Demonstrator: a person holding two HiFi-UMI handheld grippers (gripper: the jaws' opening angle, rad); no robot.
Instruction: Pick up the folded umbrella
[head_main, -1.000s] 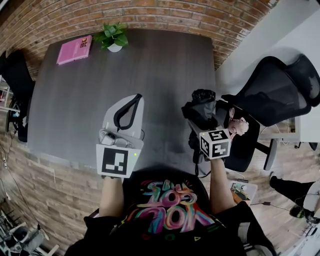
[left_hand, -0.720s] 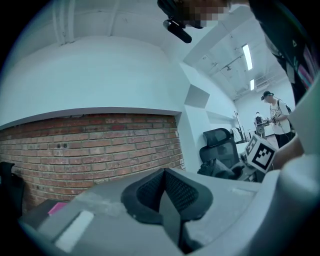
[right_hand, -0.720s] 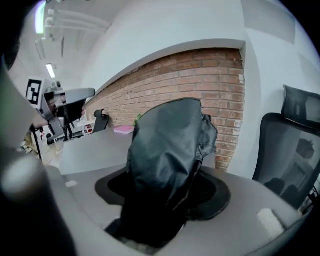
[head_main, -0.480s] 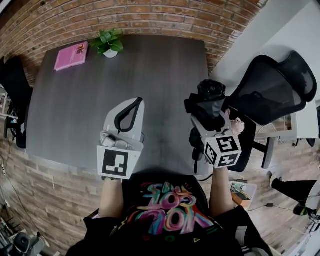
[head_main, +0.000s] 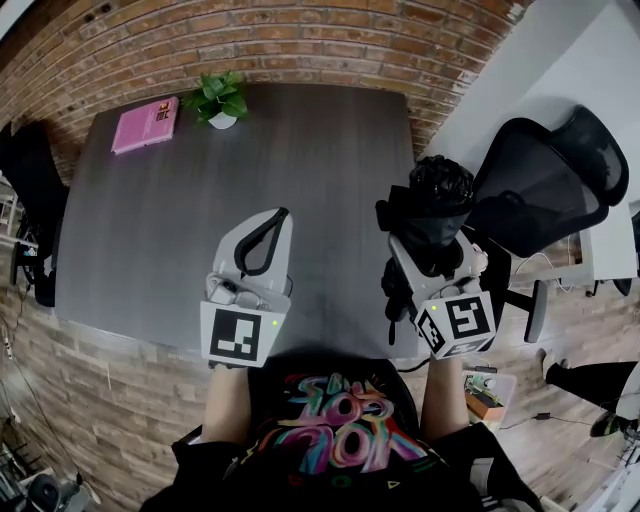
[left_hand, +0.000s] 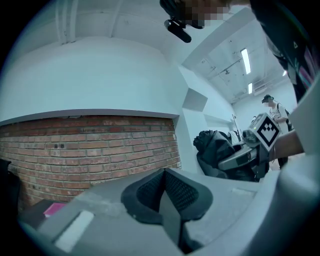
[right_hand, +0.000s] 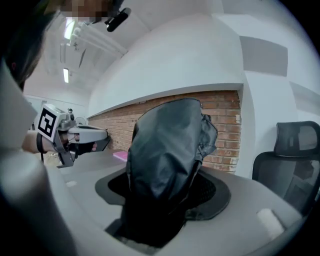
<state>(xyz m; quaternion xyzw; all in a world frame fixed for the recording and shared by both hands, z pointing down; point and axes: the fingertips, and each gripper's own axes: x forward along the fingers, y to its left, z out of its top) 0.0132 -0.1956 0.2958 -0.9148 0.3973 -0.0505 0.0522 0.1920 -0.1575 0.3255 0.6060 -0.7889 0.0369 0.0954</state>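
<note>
We note a pink book (head_main: 146, 110) and a potted plant (head_main: 220, 97) at the worktop's (head_main: 330, 150) far left corner. Left claw (head_main: 272, 220) is closed, pads together, with nothing between. Right claw (head_main: 432, 238) grips the black folded umbrella (head_main: 440, 195), held off the worktop by its right edge, beside the office chair (head_main: 545, 185).

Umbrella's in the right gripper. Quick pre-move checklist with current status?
1. Grip: right gripper jaws clamp the black folded umbrella. ok
2. Umbrella off the dark grey table: it juts out in the air. ok
3. Fabric secured: it looks bunched and the strap is not visible. cannot tell
4. Left gripper: jaws together, empty, apart from the umbrella. ok
5. Clearance to the black mesh office chair: it looks close in the head view. cannot tell
6. Pink book and small potted plant: at the far corner, away from both grippers. ok
</note>
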